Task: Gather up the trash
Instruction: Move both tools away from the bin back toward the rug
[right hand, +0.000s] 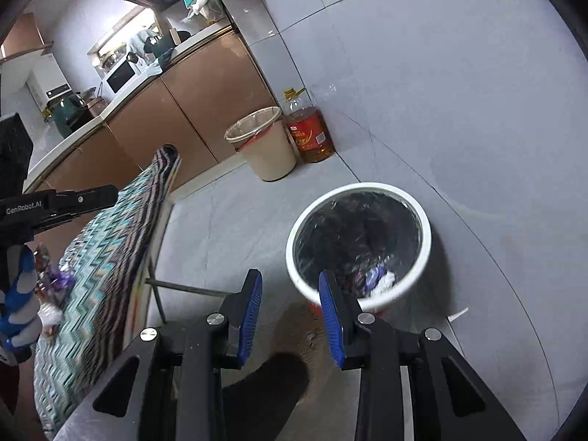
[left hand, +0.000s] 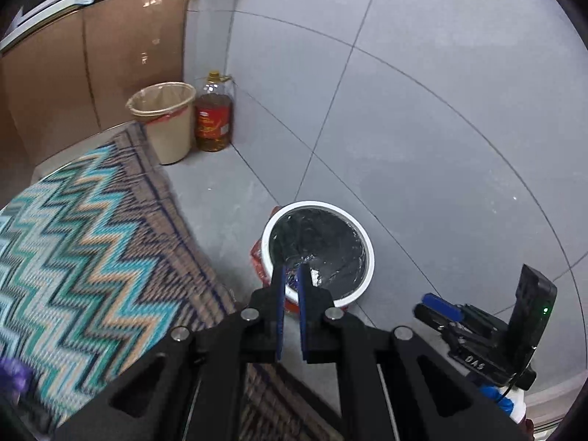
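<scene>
A white trash bin (right hand: 358, 186) with a black liner stands on the grey floor, with a white crumpled paper (right hand: 386, 281) and a purple wrapper (right hand: 372, 275) inside. My right gripper (right hand: 290, 277) hovers open just left of the bin's near rim, nothing between its blue pads. My left gripper (left hand: 291, 267) is shut and empty, its tips over the near rim of the same bin (left hand: 312, 205). More purple wrappers (right hand: 55, 281) lie on the zigzag cloth. The right gripper (left hand: 435, 307) shows at the left wrist view's lower right, and the left gripper (right hand: 110, 194) at the right wrist view's left edge.
A table with a zigzag cloth (left hand: 84, 242) fills the left side. A beige bin (right hand: 270, 147) with a clear liner and a cooking oil bottle (right hand: 310, 136) stand by the brown cabinets (right hand: 205, 99). A gloved hand (right hand: 18, 305) and a dark foot (right hand: 268, 382) are close by.
</scene>
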The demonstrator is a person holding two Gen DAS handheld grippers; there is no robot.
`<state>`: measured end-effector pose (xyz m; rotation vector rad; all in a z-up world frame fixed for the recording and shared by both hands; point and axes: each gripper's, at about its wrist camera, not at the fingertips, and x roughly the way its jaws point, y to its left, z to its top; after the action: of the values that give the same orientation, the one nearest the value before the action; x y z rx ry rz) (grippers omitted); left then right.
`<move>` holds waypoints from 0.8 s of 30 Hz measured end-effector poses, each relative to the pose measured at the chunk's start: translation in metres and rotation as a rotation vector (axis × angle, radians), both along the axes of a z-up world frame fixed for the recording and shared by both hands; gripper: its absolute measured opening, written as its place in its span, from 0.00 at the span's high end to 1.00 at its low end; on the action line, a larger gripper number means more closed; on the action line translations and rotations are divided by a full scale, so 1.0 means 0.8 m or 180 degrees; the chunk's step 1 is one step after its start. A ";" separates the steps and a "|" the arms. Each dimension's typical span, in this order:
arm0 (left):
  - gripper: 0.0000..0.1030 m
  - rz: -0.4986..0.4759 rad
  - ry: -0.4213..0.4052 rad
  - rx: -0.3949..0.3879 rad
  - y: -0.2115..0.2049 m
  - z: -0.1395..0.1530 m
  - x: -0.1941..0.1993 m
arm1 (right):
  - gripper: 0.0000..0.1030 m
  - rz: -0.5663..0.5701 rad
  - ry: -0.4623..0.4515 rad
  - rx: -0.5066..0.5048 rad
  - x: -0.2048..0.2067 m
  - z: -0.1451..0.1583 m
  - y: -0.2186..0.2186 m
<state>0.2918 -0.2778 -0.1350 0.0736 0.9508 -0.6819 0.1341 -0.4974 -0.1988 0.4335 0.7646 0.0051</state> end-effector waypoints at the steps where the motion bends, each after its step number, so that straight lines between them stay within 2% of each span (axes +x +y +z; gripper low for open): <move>1: 0.94 0.0018 -0.0024 -0.0011 0.012 0.005 -0.007 | 0.71 -0.0019 -0.0009 -0.0016 -0.009 0.005 0.003; 8: 0.93 0.0111 -0.0200 -0.0107 0.075 0.029 -0.051 | 0.71 -0.0175 -0.0188 -0.0255 -0.067 0.065 0.023; 11: 0.93 0.0199 -0.0266 -0.0140 0.104 0.033 -0.063 | 0.71 -0.0123 -0.0223 -0.0395 -0.077 0.085 0.039; 16: 0.93 0.0364 -0.0358 -0.0063 0.137 0.026 -0.071 | 0.71 0.0015 -0.0377 -0.0505 -0.074 0.110 0.060; 20: 0.93 0.0486 -0.0411 0.0061 0.143 0.017 -0.068 | 0.71 0.0225 -0.0452 -0.0461 -0.058 0.103 0.070; 24: 0.93 0.0597 -0.0508 0.0243 0.129 0.006 -0.059 | 0.71 0.0564 -0.0399 -0.0357 -0.039 0.067 0.066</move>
<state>0.2445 -0.1747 -0.1306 0.1035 0.8182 -0.4597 0.1032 -0.4450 -0.1449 0.2553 0.6740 0.1534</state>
